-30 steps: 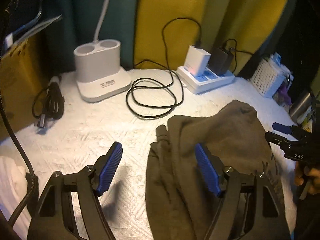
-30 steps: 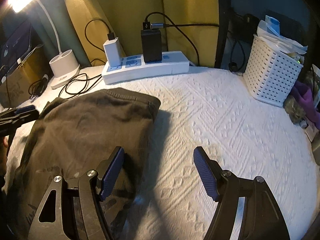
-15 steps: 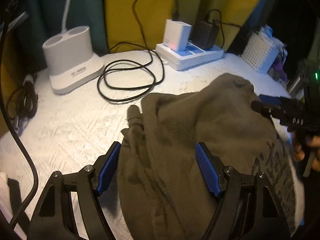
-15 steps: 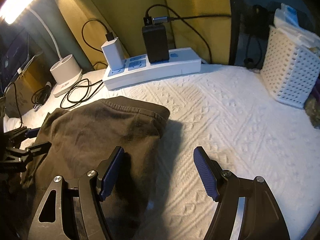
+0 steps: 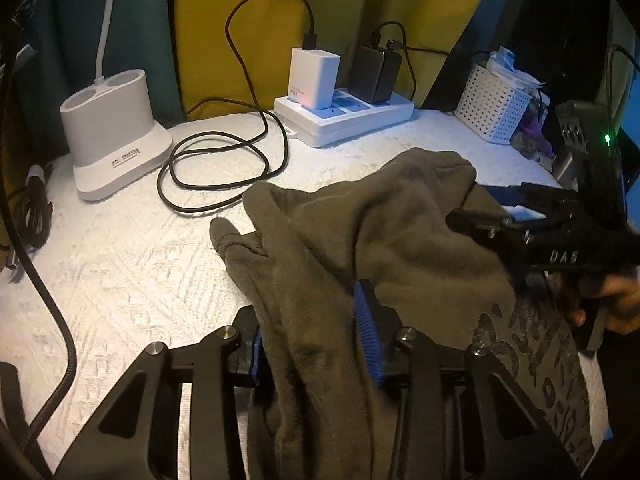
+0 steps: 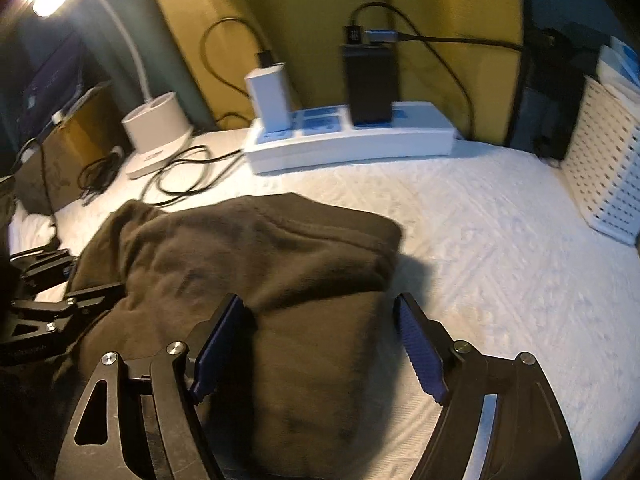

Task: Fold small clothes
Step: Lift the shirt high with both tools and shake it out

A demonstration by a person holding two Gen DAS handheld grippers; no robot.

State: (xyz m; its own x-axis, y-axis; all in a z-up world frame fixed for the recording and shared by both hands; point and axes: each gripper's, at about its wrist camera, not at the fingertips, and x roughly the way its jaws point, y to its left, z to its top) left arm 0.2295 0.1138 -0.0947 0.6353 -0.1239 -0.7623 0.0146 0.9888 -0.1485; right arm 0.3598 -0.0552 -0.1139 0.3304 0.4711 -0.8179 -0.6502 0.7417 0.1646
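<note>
The left hand-held gripper [image 5: 316, 344] is closing on the olive garment [image 5: 360, 240]; the right hand-held gripper [image 6: 320, 344], opening, straddles its 3 o'clock edge. Grasp both evenly before lifting.

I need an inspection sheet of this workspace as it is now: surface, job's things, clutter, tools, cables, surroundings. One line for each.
Surface: white textured cover, lamp-lit.
Job's things: one olive-brown garment, bunched, dark print near its right edge.
Clutter: white lamp base; power strip carrying white charger and black adapter; white perforated basket.
Tools: left tool closing, fabric between its pads; right tool open, straddling the garment's edge.
Cables: coiled black cable beside the garment; thick black cable at left.
Surroundings: yellow and teal curtains.
</note>
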